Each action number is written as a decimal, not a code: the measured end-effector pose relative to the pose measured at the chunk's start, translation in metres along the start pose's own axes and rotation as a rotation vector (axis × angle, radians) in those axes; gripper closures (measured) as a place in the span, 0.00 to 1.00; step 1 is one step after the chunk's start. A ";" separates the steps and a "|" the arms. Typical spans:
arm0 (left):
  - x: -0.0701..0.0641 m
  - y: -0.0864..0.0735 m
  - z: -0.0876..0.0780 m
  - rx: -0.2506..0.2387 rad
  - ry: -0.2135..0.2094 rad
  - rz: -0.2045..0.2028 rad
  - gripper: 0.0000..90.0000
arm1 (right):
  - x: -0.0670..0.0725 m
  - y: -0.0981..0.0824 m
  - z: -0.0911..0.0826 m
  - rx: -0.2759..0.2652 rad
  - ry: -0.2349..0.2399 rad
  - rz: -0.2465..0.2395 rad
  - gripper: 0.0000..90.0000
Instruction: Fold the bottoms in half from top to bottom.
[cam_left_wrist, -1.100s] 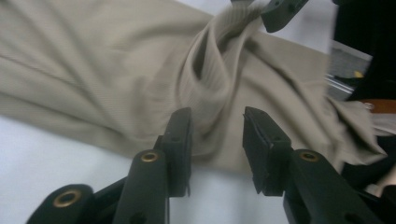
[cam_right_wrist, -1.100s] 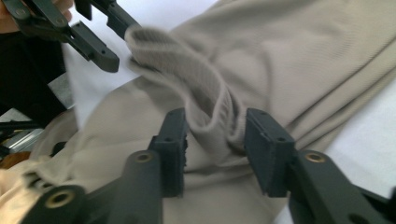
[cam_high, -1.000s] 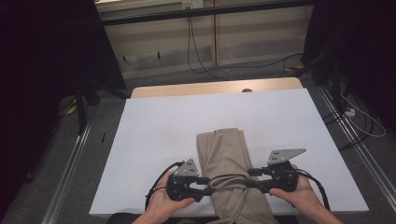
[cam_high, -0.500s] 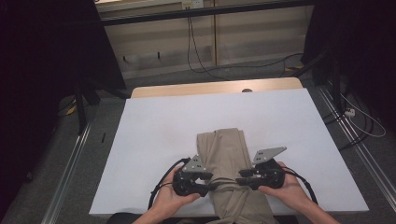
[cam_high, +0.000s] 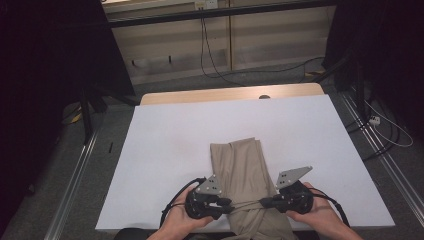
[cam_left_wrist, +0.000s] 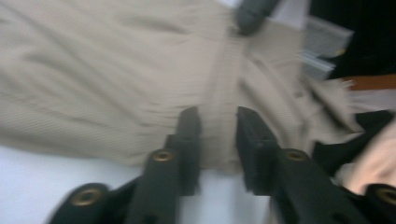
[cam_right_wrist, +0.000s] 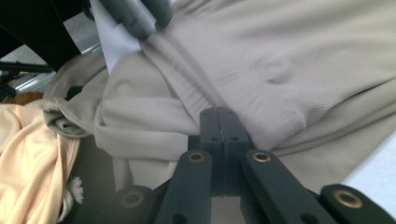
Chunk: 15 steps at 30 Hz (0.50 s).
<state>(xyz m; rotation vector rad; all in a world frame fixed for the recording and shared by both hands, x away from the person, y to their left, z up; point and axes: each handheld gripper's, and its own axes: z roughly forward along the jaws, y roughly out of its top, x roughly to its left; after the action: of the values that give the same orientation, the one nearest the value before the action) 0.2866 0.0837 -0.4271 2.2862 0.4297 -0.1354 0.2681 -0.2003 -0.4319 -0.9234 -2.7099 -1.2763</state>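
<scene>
The folded beige ribbed cloth (cam_high: 243, 172) lies on the white sheet-covered table (cam_high: 165, 145), its near end over the front edge. Left gripper (cam_high: 226, 202) straddles a ridge, its 2 jaws closing, not yet pinching: it could slide off. Right gripper (cam_high: 264, 202) clamps the cloth's edge; uneven pulling could undo the fold.

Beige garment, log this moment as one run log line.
beige garment: folded, on white sheet | right gripper: shut on garment | left gripper: closing, fabric between fingers

Black left gripper (cam_high: 227, 204), black right gripper (cam_high: 265, 202), grey three-cornered plates, brass screws, black cables
</scene>
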 end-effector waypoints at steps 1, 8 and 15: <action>0.000 0.001 -0.001 -0.009 -0.005 0.005 0.72 | -0.003 0.003 -0.002 -0.023 -0.005 0.015 0.93; 0.033 0.020 -0.026 -0.142 0.109 -0.059 0.52 | -0.047 0.033 -0.008 -0.110 -0.133 0.074 0.66; 0.116 0.033 -0.018 -0.110 0.330 -0.144 0.57 | -0.119 0.069 0.016 -0.133 -0.257 0.161 0.73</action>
<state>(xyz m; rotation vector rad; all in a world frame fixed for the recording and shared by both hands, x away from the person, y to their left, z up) 0.4059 0.1061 -0.4182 2.1719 0.7538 0.1923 0.4055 -0.2157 -0.4236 -1.3778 -2.6846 -1.4072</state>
